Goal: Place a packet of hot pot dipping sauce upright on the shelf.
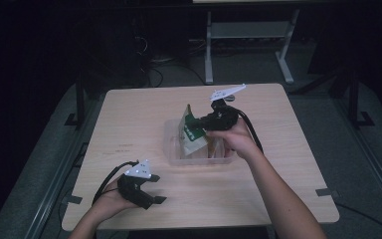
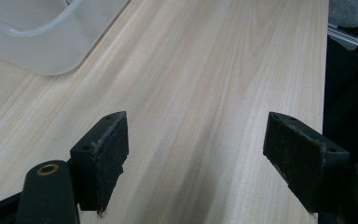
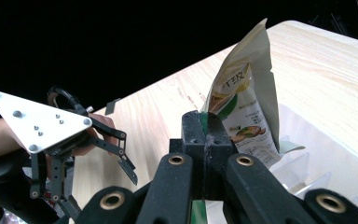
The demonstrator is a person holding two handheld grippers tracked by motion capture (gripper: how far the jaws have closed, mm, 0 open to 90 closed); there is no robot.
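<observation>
Paper-and-foil in look, the pouch is held upright over the clear bin near the middle of the surface, its lower end inside the bin's walls and its top tilted toward 11 o'clock in the high view. The right gripper is clamped on the pouch's green edge; in the right gripper view the fingers are seen pressed flat together with only that thin strip between them. The left gripper is rested at about 7 o'clock on the surface, well apart from the bin, and its fingers are spread wide with nothing but bare wood between them.

The chief risk is judged to be the narrow hold. Only an edge of the pouch is caught, so a quick swing or a twist of the wrist could let the smooth film slide out, and the pouch would be dropped short or across the rim. The pouch is also tilted, so its loose corner at 12 o'clock could be snagged on the bin's wall if it is lowered without being straightened. The bin looks light and is not steadied by the left gripper; a sideways push from the pouch or the hand could shift it toward 9 o'clock. Contents already in the bin cannot be made out clearly, so crowding cannot be ruled out.
</observation>
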